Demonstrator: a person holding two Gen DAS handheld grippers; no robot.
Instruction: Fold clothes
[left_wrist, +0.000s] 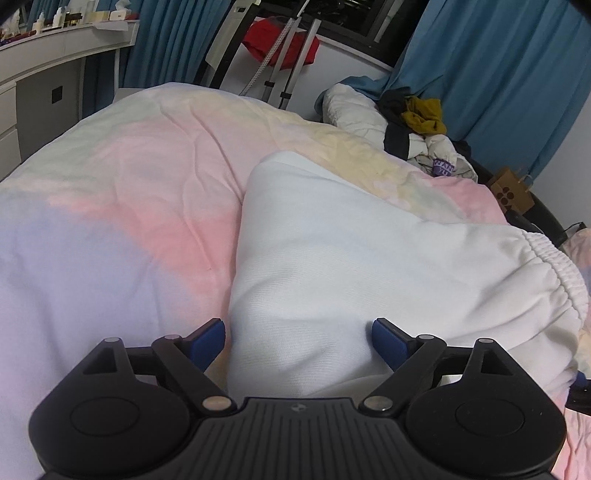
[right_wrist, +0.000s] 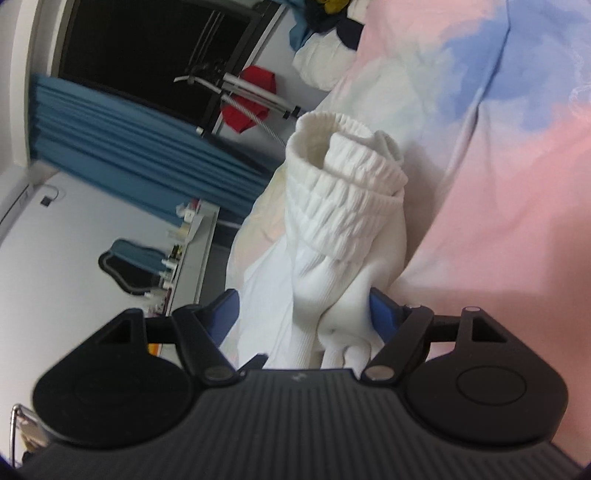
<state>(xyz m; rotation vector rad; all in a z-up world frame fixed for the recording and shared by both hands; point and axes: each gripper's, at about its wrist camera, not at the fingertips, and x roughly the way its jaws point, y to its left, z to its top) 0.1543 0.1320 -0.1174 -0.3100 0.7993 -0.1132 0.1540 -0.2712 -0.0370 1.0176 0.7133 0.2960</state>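
Both sets of jaws stand spread with white cloth between them, the left gripper (left_wrist: 298, 341) straddling the white garment (left_wrist: 369, 266) low on the bed (left_wrist: 129, 177), the right gripper (right_wrist: 303, 314) astride its bunched folds, elastic waistband (right_wrist: 343, 199) rising beyond.

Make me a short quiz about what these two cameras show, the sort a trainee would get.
1. True or false: the white garment lies on a pastel bedcover.
2. Which part of the garment shows clearly in the right wrist view? A) a zip B) a gathered elastic band C) a hood
3. Fill in: both the left tongs and the right tongs have their blue pads standing ____, with white cloth between them.

Key
1. True.
2. B.
3. Apart; the views do not settle whether the cloth is actually pinched.
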